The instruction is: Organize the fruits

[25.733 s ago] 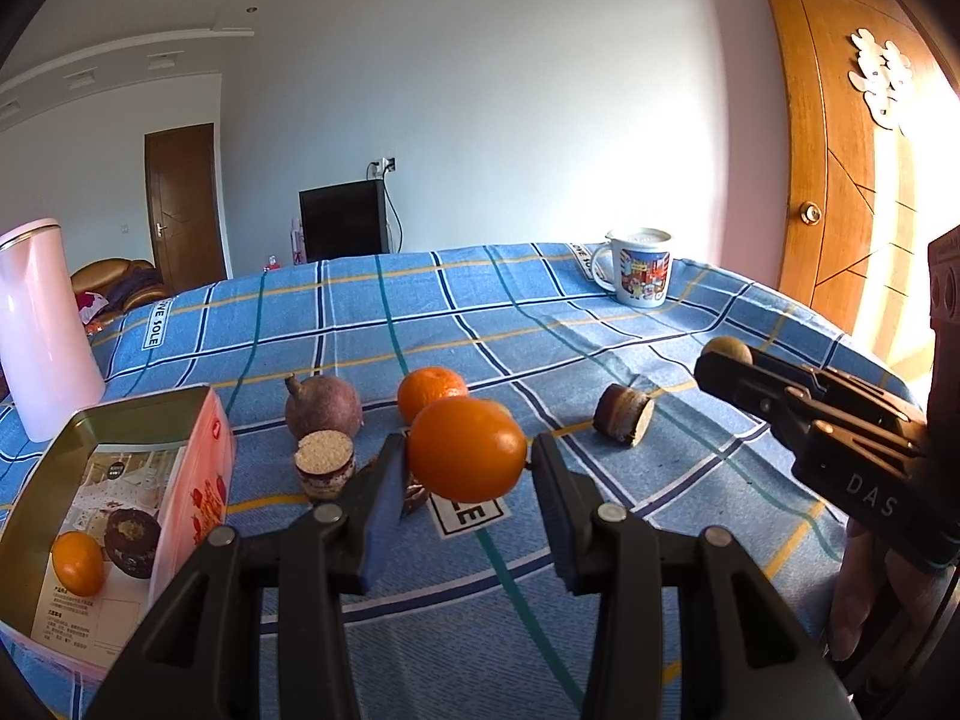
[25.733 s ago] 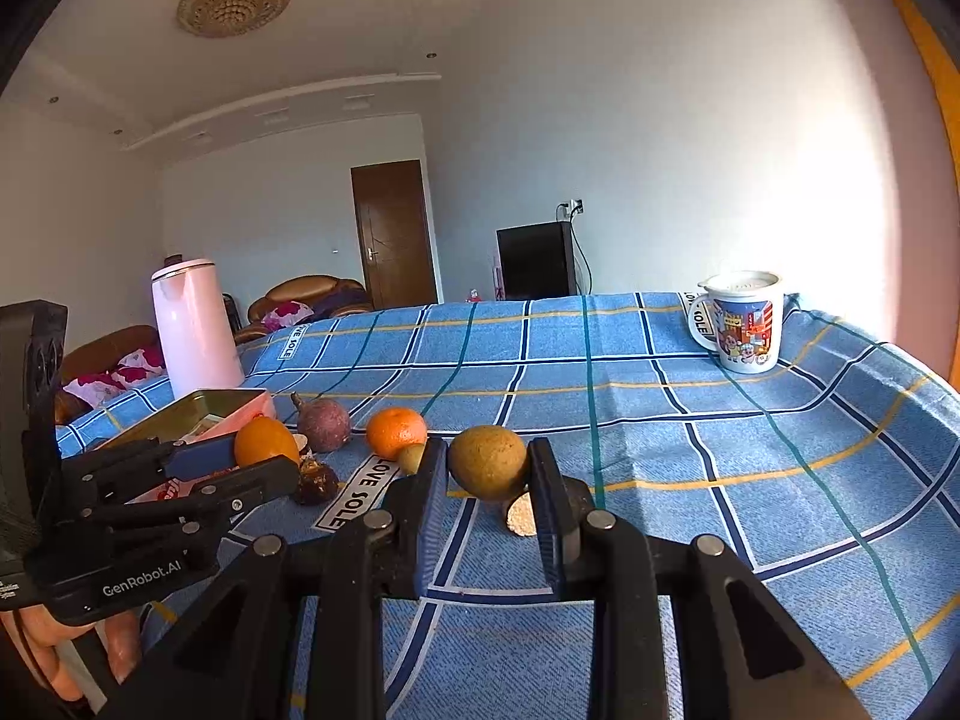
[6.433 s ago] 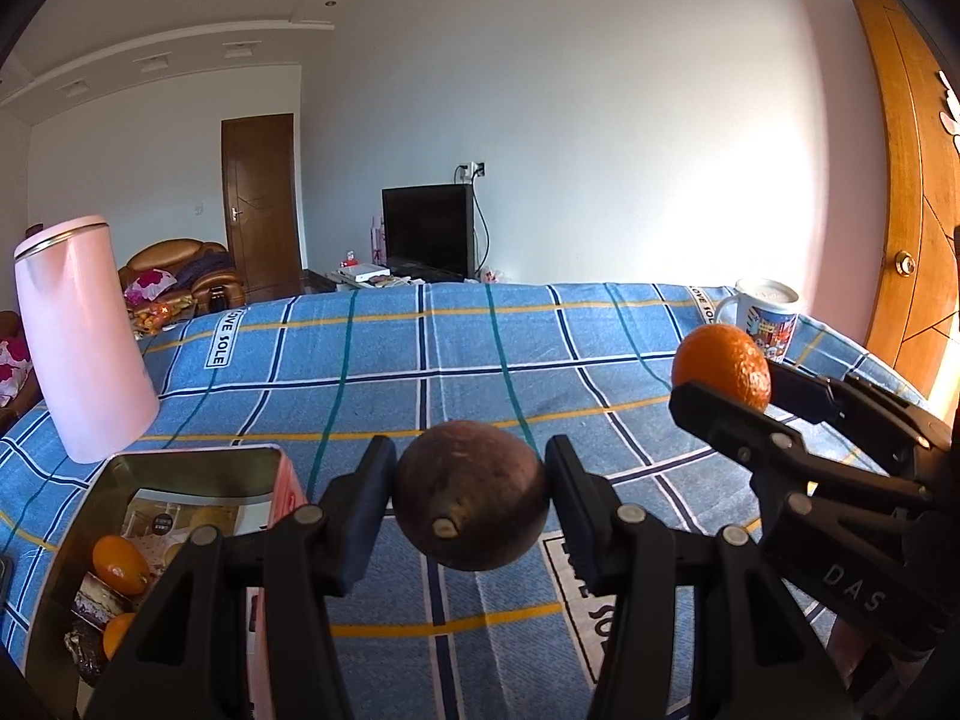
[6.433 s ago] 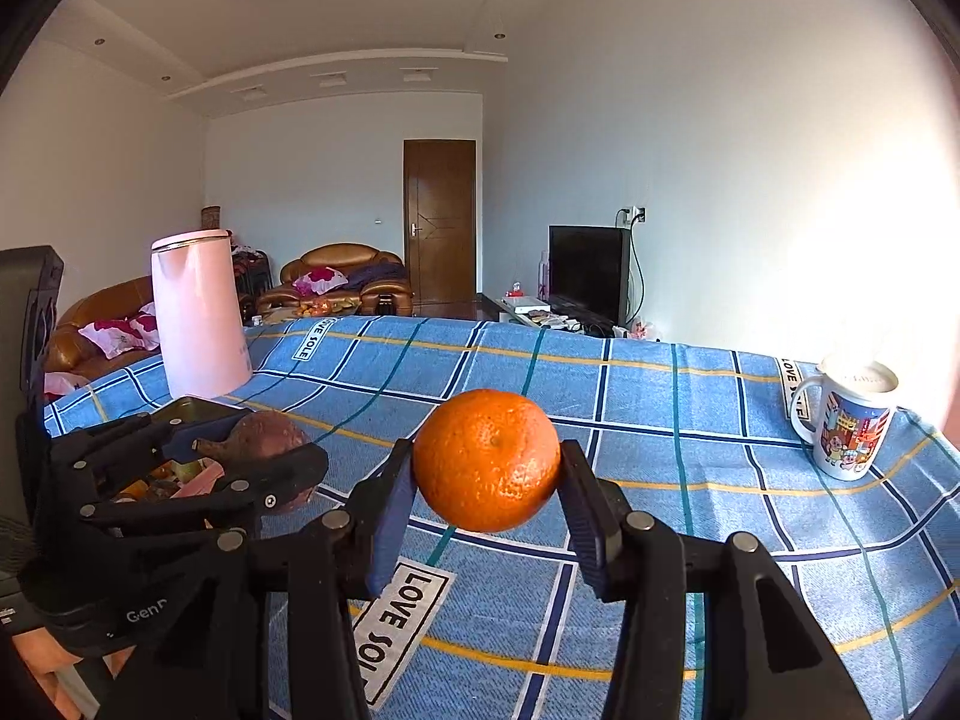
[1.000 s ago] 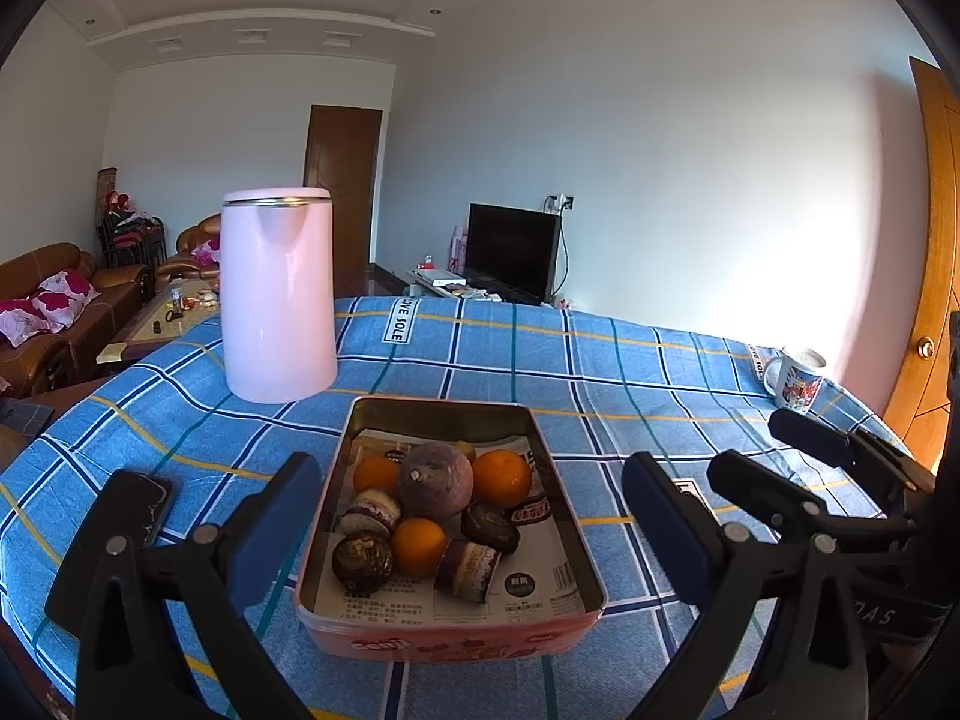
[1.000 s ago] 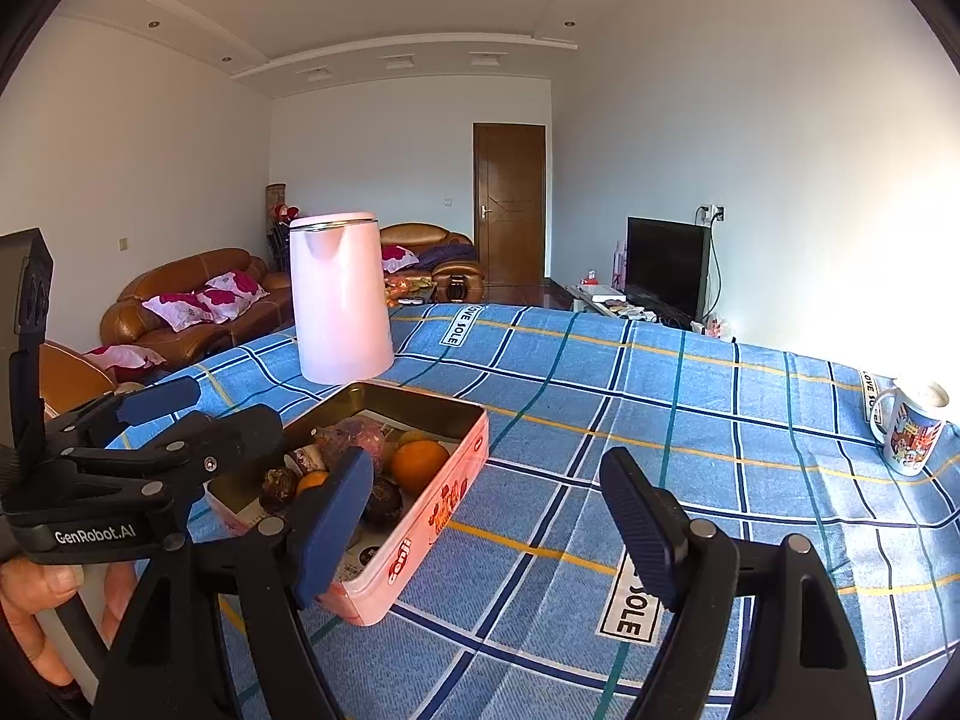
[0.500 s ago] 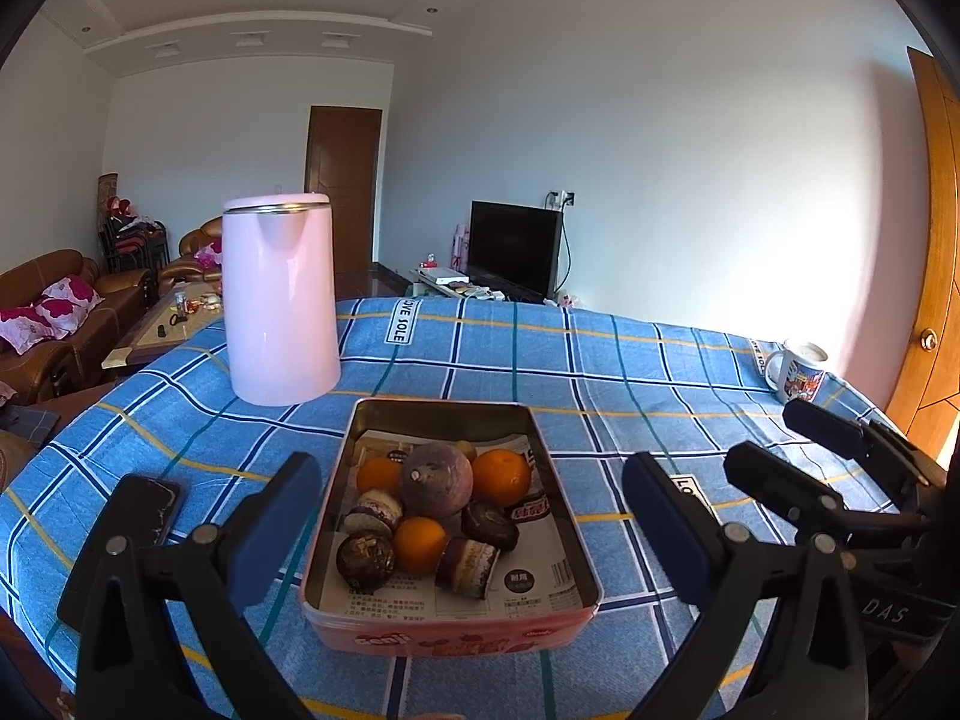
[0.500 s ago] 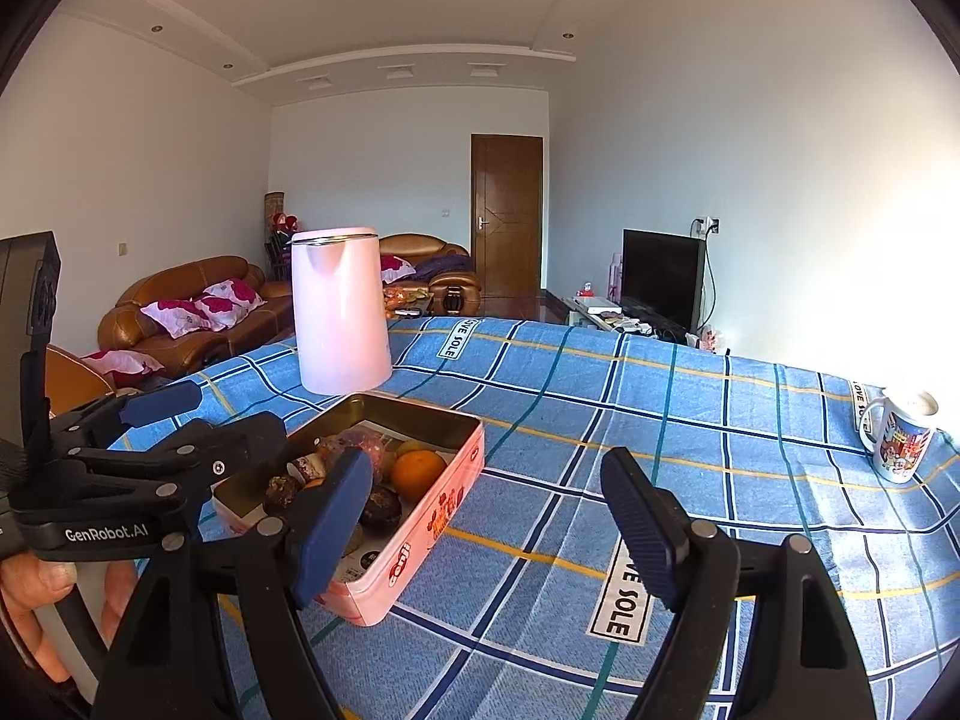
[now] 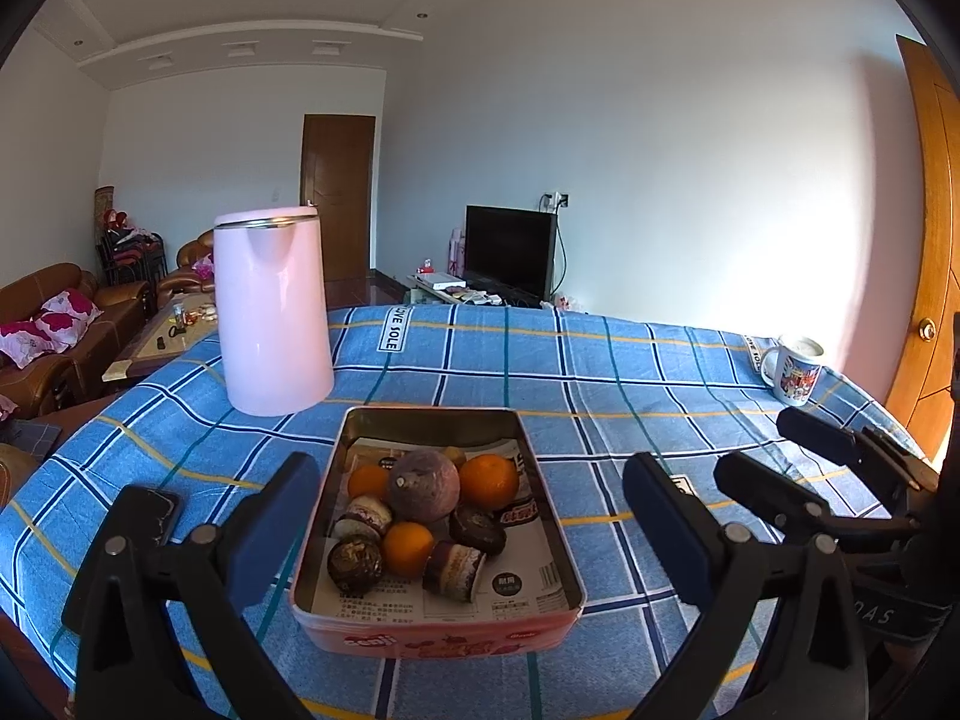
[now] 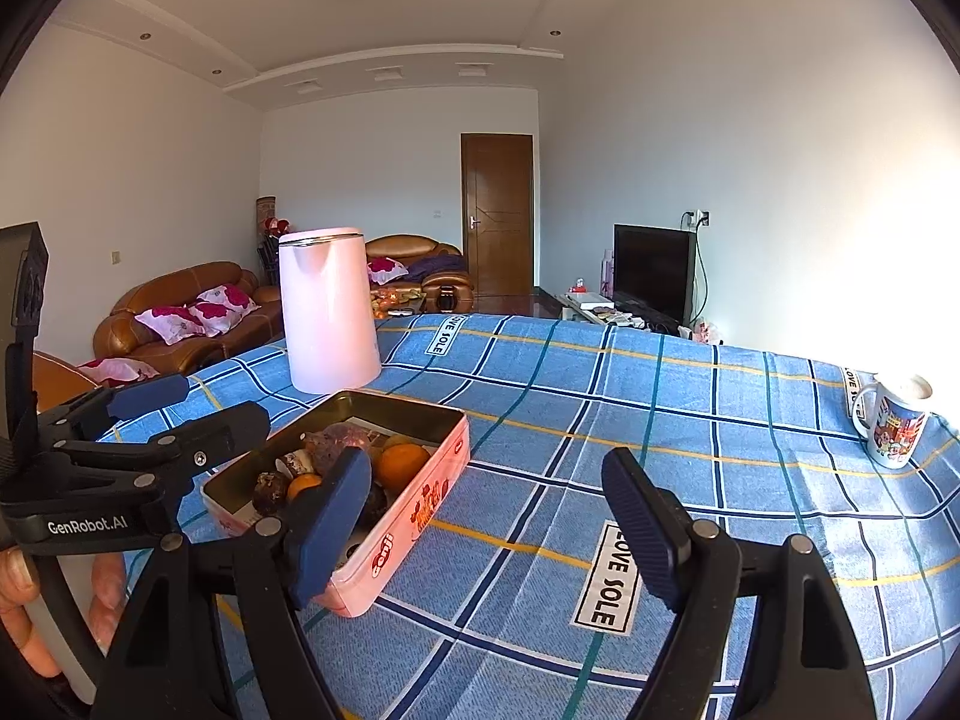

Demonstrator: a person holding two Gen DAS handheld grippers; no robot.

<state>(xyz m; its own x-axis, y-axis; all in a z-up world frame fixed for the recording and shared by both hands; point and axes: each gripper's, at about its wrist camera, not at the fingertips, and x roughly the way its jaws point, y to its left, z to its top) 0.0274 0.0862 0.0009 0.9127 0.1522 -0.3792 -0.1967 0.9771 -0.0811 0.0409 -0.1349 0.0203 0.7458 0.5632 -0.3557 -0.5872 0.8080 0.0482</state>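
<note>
Standing on the blue plaid cloth [image 9: 600,372]: one pink tin [image 9: 441,639], lid off, lined with printed paper, holding all the fruit in view.

Contents of tin, left wrist view:
- purple-brown fruit [image 9: 423,485], the largest, stem scar facing the camera, at the centre of the heap.
- orange [image 9: 488,482], touching the purple fruit on its right.
- small orange [image 9: 368,481], behind and left of the purple fruit.
- third orange [image 9: 408,548], in front of the purple fruit.
- dark round fruits [image 9: 354,566], several, some cut with pale flesh showing, around the near edge of the heap.

Left gripper [image 9: 474,534]: fingers spread wide, holding nothing, hovering above the table with the tin framed between them.

Right gripper [image 10: 486,516]: fingers likewise spread wide, holding nothing; its left finger overlaps the tin's near side in its own view, contact not discernible. It also appears at the right edge of the left wrist view.

Other items:
- pink kettle [image 9: 271,312], upright, just behind the tin's far left corner.
- mug [image 9: 795,369], printed, at the far right edge of the table, well apart from the tin.
- phone [image 9: 157,513], dark, lying flat to the left of the tin, partly hidden behind the left gripper.
</note>
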